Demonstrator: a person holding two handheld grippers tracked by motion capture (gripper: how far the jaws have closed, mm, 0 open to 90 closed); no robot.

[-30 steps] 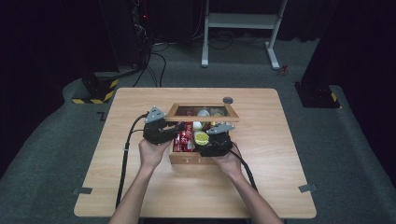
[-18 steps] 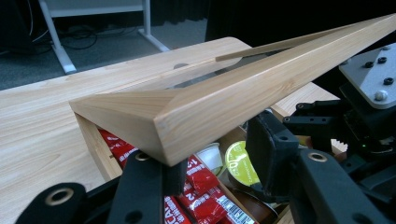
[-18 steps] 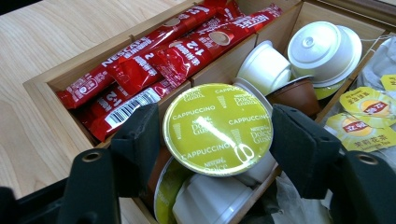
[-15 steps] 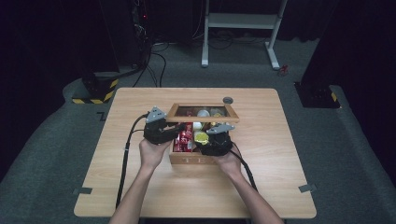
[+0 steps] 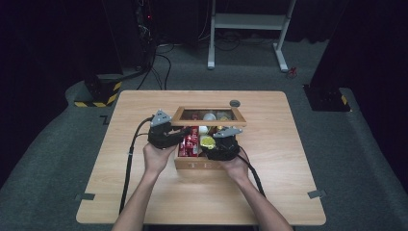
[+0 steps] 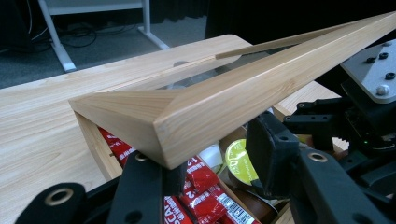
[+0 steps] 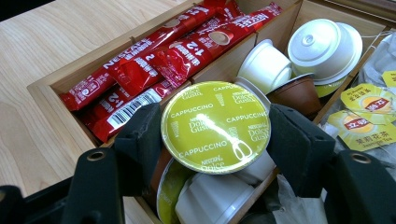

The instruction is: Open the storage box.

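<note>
A wooden tea box (image 5: 204, 163) stands mid-table with its glass lid (image 5: 209, 115) raised. My left gripper (image 5: 178, 137) is at the box's left side. In the left gripper view the lid's wooden frame corner (image 6: 224, 102) lies between the jaws of the left gripper (image 6: 210, 168), which grip it. My right gripper (image 5: 211, 144) reaches into the box and its jaws have just been closing. In the right gripper view the right gripper (image 7: 215, 135) presses on both sides of a yellow-green cappuccino capsule (image 7: 215, 126).
Red coffee sachets (image 7: 154, 60) fill the box's left compartment. White capsules (image 7: 324, 44) and a brown one sit behind the held capsule, and yellow tea bags (image 7: 364, 116) lie to its right. A small dark round object (image 5: 235, 103) lies on the table behind the box.
The right gripper's jaws have drawn in around the yellow-green capsule. Both hands and the lid have kept their places.
</note>
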